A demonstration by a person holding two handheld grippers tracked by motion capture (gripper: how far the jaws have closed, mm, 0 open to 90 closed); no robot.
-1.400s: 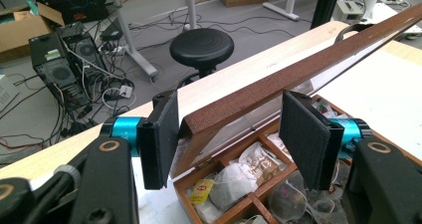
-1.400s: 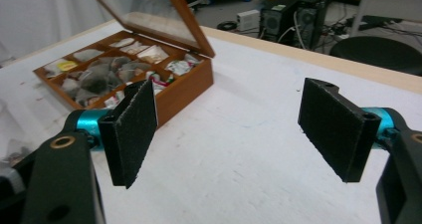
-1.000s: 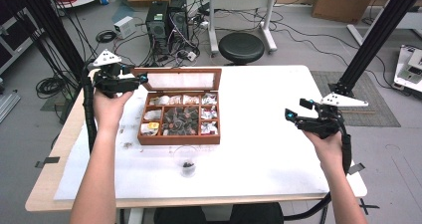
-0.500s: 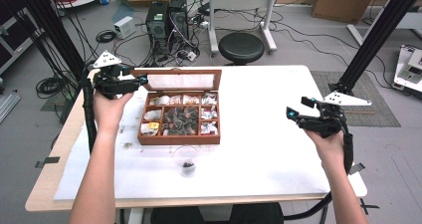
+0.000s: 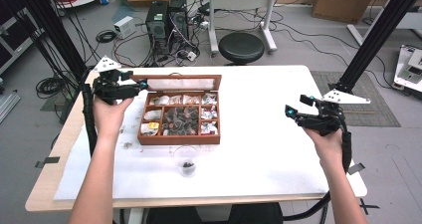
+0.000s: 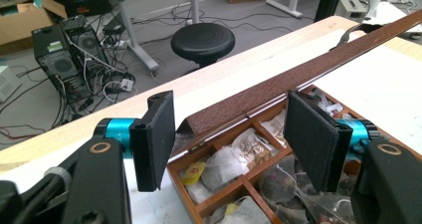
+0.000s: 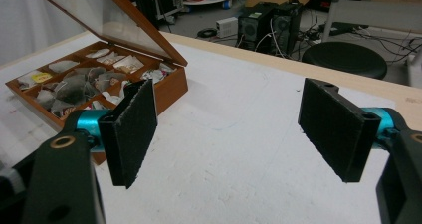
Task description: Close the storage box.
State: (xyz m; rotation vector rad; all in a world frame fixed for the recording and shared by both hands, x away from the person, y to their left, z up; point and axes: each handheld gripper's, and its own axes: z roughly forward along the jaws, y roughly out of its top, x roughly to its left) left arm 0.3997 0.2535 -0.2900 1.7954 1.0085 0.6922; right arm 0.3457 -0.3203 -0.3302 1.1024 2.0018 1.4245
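A brown wooden box (image 5: 178,140) of tea bags (image 5: 179,118) sits at the table's middle left, its glass lid (image 5: 183,82) standing open. My left gripper (image 5: 142,86) is at the lid's left corner. In the left gripper view the lid's edge (image 6: 298,79) runs between the jaws of the left gripper (image 6: 229,139). The jaws have just been opening and the pads (image 6: 159,134) do not press on it. My right gripper (image 5: 293,108) hovers open over bare table at the right, nothing between its jaws. In the right gripper view, the right gripper (image 7: 239,129) faces the box (image 7: 171,87).
A small clear cup (image 5: 186,162) with something dark at its bottom stands just in front of the box. A white sheet (image 5: 259,134) covers the table top. Beyond the far edge are a black stool (image 5: 241,47) and computer towers (image 5: 166,17) with cables.
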